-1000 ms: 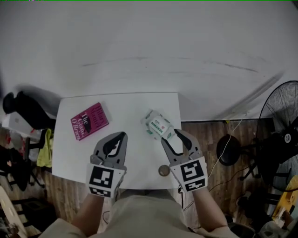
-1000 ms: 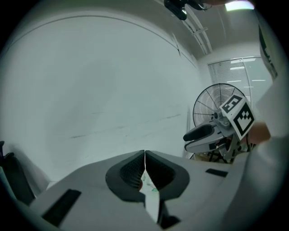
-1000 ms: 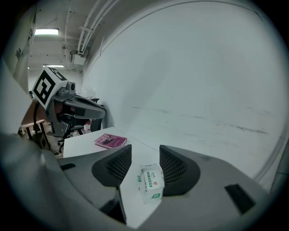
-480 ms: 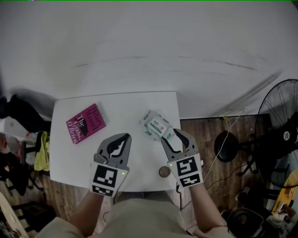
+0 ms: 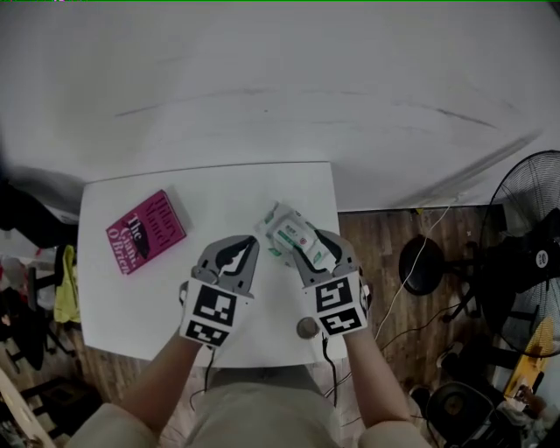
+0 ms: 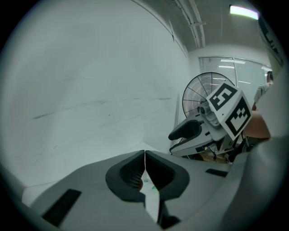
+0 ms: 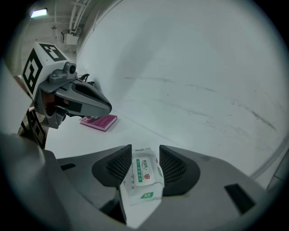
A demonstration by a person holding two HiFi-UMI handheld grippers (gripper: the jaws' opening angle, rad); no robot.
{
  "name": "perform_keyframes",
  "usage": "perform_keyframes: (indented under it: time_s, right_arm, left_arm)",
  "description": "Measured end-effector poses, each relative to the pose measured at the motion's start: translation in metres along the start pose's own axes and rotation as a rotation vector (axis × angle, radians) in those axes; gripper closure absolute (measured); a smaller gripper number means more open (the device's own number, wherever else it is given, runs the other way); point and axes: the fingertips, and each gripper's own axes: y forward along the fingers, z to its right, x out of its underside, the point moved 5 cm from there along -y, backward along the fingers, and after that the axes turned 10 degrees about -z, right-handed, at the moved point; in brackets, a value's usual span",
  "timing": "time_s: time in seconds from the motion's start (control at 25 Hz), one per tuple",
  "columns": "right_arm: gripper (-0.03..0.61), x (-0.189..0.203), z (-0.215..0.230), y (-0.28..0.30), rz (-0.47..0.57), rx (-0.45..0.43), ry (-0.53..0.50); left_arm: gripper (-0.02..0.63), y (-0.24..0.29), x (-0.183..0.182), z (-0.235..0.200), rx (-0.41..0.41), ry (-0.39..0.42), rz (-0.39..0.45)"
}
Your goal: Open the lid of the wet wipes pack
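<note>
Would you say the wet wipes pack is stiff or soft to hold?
Probably soft: the wet wipes pack looks crumpled where the right claw pinches it. Its smooth film wrapper may slip when the lid is pulled.

We look at a bare, lab-like workroom: white table (image 5: 219, 188), plain far wall (image 5: 280, 79), pedestal fan (image 5: 528, 206) right, strip light (image 6: 244, 11) overhead.
</note>
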Motion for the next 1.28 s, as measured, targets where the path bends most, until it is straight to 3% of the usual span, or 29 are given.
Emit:
perform_keyframes:
  time_s: [0.4,0.76,1.28]
  right_arm:
    - [0.371,0.037,-0.006,0.080,-0.121,-0.033,-0.009]
    - [0.365,0.060,-0.017,0.119,-0.239,-0.033,-0.087]
    - [0.394,0.065,-0.031,0.130,-0.255,0.001,-0.241]
  left_arm:
    - [0.591,0.080,0.042,0.001,0.109,-0.011,-0.129]
    - [0.591,0.130,0.093,0.010,0.169,-0.048,-0.256]
    - [0.591,0.155,0.118,0.012,0.192,-0.129,-0.298]
